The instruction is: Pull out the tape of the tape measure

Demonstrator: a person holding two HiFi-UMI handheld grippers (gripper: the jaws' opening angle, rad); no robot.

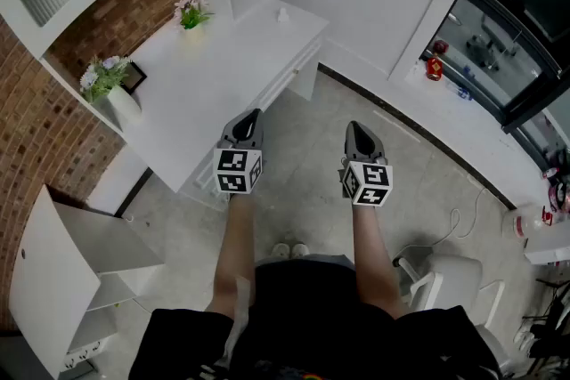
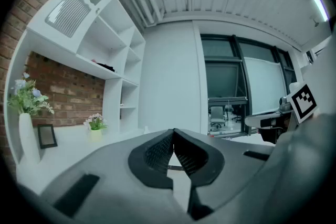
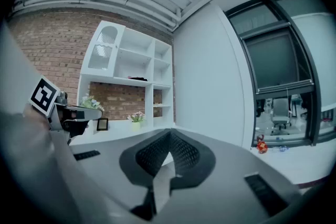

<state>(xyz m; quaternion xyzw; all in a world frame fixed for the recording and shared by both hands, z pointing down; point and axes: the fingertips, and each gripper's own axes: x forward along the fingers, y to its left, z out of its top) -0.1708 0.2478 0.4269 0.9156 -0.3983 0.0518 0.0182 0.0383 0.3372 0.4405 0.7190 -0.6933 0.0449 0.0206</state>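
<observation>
Left hand: the grey left gripper (image 1: 252,117) with its marker cube is held about level over the floor, jaws pressed together on nothing
Right hand: the grey right gripper (image 1: 354,129) is just beside it, likewise closed and empty
Task's thing: the tape measure shows in no view, so I cannot tell which way it lies or how its long axis runs
Ahead: the long white desk (image 1: 214,76) lies forward and to the left of the left gripper, the nearer of the two
Stage: not begun, I judge; the tape measure must first be found
</observation>
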